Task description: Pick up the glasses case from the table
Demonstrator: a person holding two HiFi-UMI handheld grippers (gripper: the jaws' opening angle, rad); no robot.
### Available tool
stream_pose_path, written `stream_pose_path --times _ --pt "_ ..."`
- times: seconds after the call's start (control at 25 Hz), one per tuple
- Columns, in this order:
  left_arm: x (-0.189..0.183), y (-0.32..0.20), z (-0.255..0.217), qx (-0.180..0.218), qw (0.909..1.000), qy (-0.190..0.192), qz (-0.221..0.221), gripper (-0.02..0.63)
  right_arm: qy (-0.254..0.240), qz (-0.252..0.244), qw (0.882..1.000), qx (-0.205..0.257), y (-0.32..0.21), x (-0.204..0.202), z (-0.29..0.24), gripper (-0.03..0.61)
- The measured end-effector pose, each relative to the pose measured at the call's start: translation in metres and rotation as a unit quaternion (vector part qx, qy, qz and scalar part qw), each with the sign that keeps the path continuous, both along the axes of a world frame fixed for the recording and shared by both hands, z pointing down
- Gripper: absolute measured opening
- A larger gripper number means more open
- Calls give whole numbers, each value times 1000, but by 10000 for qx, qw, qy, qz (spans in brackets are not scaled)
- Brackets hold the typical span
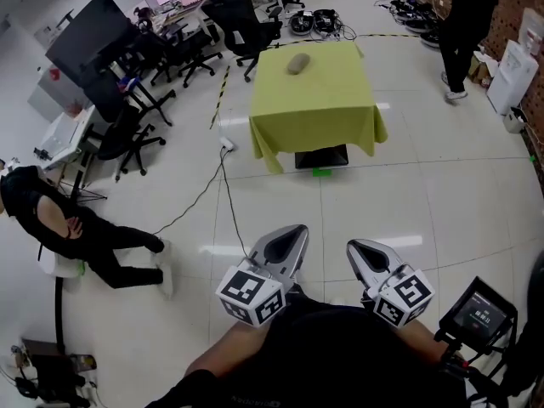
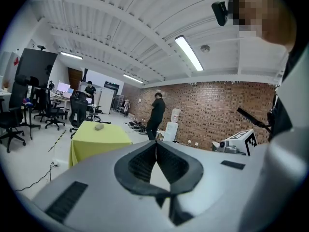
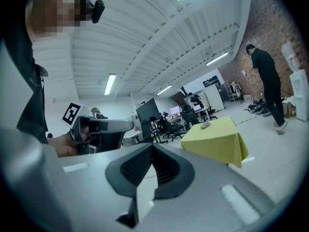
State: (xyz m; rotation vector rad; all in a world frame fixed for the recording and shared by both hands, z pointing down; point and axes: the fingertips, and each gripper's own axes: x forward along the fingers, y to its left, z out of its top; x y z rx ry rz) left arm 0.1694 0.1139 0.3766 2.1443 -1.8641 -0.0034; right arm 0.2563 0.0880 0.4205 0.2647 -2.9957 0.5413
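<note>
- a grey oval glasses case is seen lying on the far half of a square surface draped in a yellow-green cloth, well apart from both tools.
- the left tool is held low in front of the person; its jaws are pressed together at the tips, with nothing between them.
- the right tool is held just beside it, likewise closed and empty.
- both tools are pointed across the pale tiled floor toward the draped surface.
- a person in black clothes is seen standing beyond the surface, to its right, near a red brick wall.
- a second person in black is seen low on the floor at the left.
- black office chairs are grouped left of the surface.
- a flat black object is seen on the floor at the surface's near edge.
</note>
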Motion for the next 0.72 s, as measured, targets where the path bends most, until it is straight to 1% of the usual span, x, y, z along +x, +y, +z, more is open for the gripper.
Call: stream_pose_path --times 0.4,0.72 --pt "-7 0 -3 86 10000 -7 44 8 70 28 9999 102 0 -5 -3 2" --pt "-30 -2 4 100 9999 92 -18 8 169 21 9998 105 -2 -23 3 2"
